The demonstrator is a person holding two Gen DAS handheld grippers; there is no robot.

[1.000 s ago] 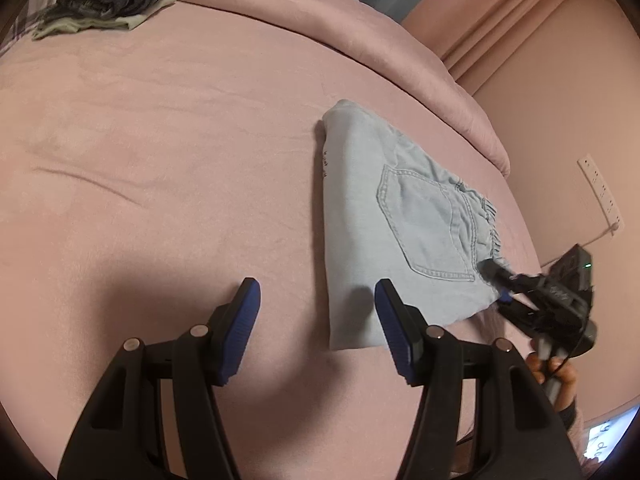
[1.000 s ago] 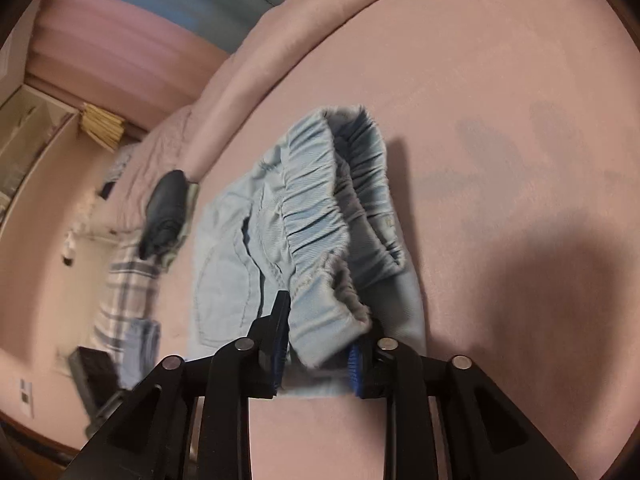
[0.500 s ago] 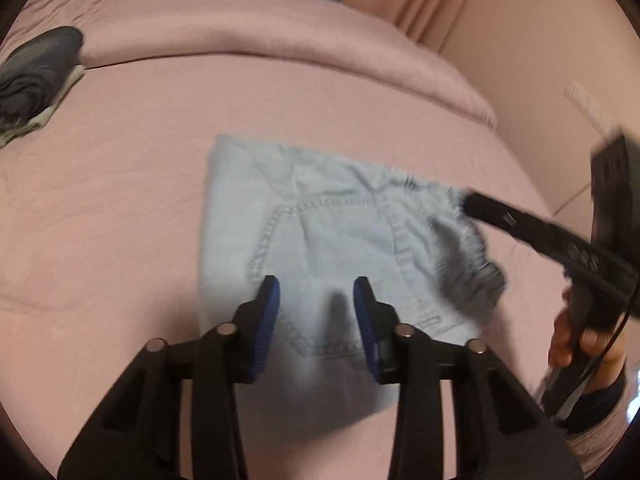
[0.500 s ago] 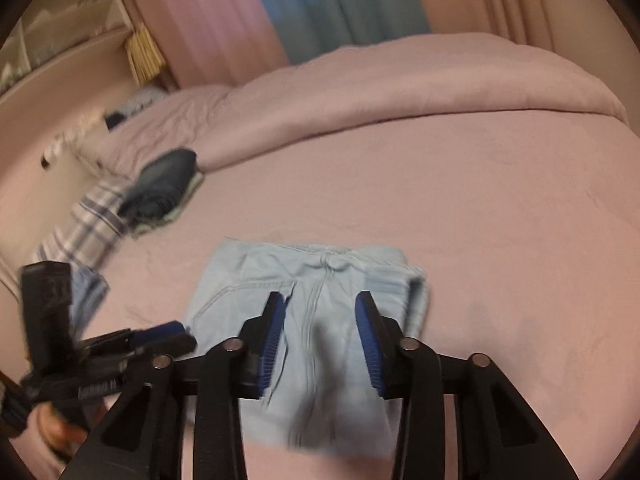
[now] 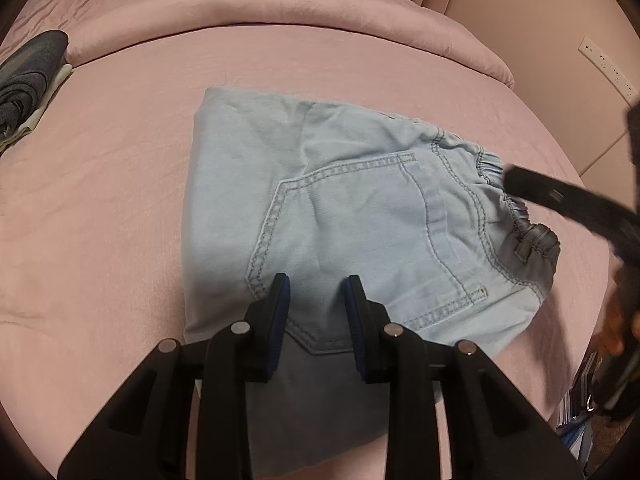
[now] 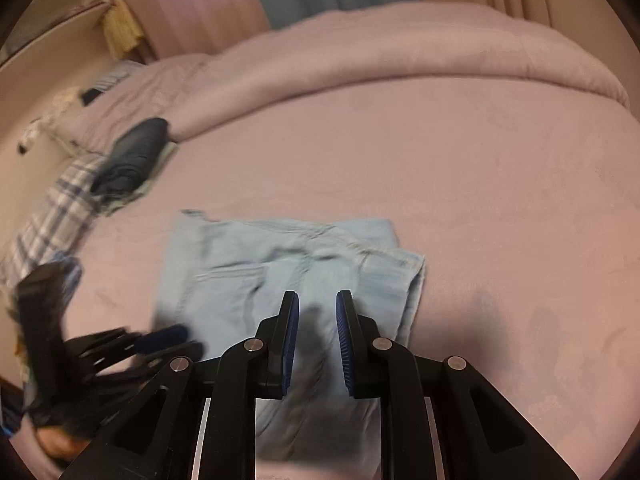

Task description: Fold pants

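Note:
Light blue denim pants lie folded on the pink bed sheet, back pocket up, elastic waistband at the right. My left gripper hovers over the pants' near edge; its jaws are closing with nothing between them. The right gripper reaches in from the right beside the waistband. In the right wrist view the pants lie below my right gripper, whose jaws are closing with a gap and no cloth between the pads. The left gripper shows blurred at lower left.
A dark folded garment pile sits at the bed's far left. A rolled pink duvet runs along the back. Plaid cloth lies at the left edge. A wall socket strip is on the right wall.
The right gripper has let go of the waistband and risen above the pants. The left gripper has slid from beside the pants to over them and narrowed. Both views have rolled.

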